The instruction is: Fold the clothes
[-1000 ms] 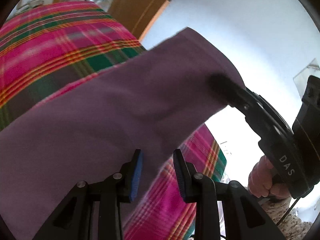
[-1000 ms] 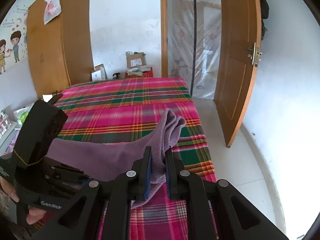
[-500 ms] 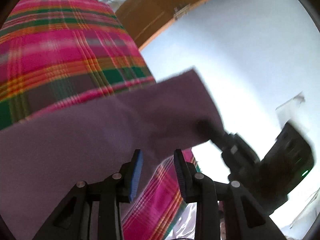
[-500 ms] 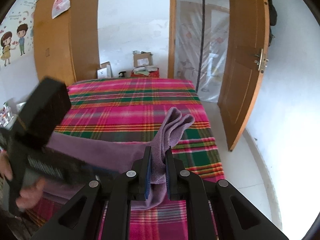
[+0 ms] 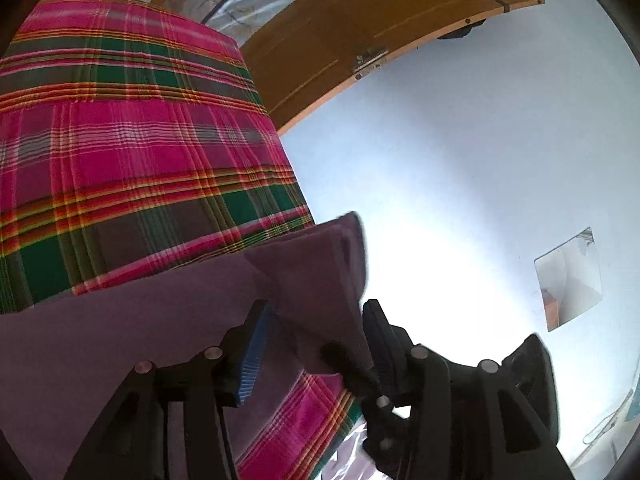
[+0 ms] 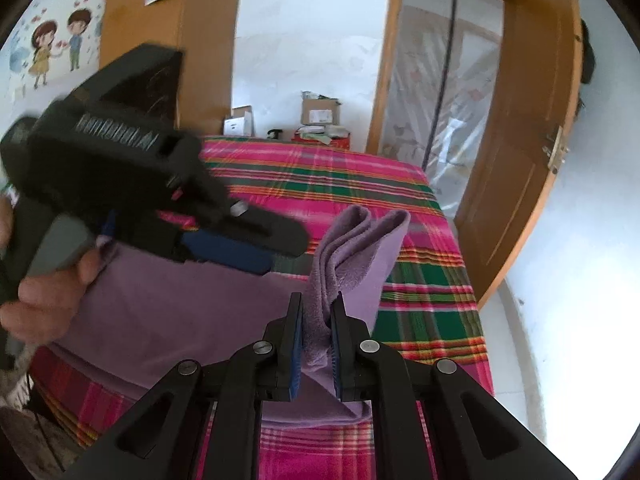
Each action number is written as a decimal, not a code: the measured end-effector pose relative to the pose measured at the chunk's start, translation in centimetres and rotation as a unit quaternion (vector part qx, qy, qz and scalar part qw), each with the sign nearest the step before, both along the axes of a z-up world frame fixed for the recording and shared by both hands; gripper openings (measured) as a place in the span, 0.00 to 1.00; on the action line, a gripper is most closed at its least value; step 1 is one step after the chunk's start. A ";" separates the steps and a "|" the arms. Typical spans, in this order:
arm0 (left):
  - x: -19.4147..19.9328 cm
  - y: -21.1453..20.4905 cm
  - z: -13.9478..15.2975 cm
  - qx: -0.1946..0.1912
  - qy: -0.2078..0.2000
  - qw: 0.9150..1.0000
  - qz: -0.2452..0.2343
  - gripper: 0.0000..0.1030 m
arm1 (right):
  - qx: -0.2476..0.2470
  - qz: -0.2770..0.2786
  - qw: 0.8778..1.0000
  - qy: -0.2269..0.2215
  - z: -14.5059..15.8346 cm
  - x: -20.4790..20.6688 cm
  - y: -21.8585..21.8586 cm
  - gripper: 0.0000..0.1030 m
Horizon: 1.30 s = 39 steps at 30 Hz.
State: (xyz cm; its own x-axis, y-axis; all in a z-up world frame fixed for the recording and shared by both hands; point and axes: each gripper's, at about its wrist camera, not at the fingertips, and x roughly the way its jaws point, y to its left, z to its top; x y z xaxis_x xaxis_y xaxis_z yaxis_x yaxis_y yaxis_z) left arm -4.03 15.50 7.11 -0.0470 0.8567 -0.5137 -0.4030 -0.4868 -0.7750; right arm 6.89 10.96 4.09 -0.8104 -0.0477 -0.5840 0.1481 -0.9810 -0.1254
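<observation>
A purple cloth lies spread over the near part of a bed with a pink and green plaid sheet. My right gripper is shut on a bunched, folded corner of it, which stands up past the fingertips. In the left wrist view the cloth fills the lower left, and a raised fold of it passes between the pads of my left gripper. Those jaws are opening and stand wide, not pressing the fold. The right wrist view shows the left gripper blurred above the cloth, held by a hand.
The bed's right edge drops to a pale floor. An open wooden door and a plastic-curtained doorway stand beyond it. A wooden wardrobe and cardboard boxes are behind the bed. A small mirror hangs on the white wall.
The left gripper's jaws have widened, and it has risen and swung across above the cloth. The right gripper kept its hold on the corner and carried it closer to the left gripper.
</observation>
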 end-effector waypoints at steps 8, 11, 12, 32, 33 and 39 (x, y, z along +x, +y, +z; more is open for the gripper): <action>-1.2 1.6 -1.3 -0.037 -0.012 0.999 -0.001 0.48 | 0.033 0.023 0.999 -0.010 -1.2 0.1 -2.8 0.12; -1.6 1.6 -1.9 -0.054 -0.022 0.998 0.003 0.48 | 0.044 0.027 0.999 -0.012 -1.8 0.3 -3.4 0.12; -1.8 1.6 -2.3 -0.055 -0.027 0.998 0.007 0.48 | 0.050 0.026 0.998 -0.011 -2.0 0.3 -3.6 0.12; -2.1 0.2 -5.9 -0.062 -0.092 0.993 0.027 0.36 | 0.006 -0.026 0.999 -0.020 -4.7 1.3 -2.2 0.25; -1.9 0.1 -5.7 -0.063 -0.091 0.993 0.027 0.36 | 0.009 -0.029 0.999 -0.021 -4.8 1.1 -2.2 0.25; -1.7 0.4 -6.6 -0.069 -0.097 0.993 0.022 0.36 | 0.020 -0.034 0.999 -0.005 -5.1 2.7 -2.0 0.42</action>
State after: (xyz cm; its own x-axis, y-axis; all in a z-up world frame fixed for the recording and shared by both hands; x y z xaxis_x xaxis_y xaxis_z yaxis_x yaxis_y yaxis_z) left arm -5.74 15.86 0.47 0.0290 0.7766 -0.6294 -0.2279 -0.6079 -0.7606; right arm 9.56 8.92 -1.01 -0.8053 0.0313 -0.5921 0.0825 -0.9830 -0.1641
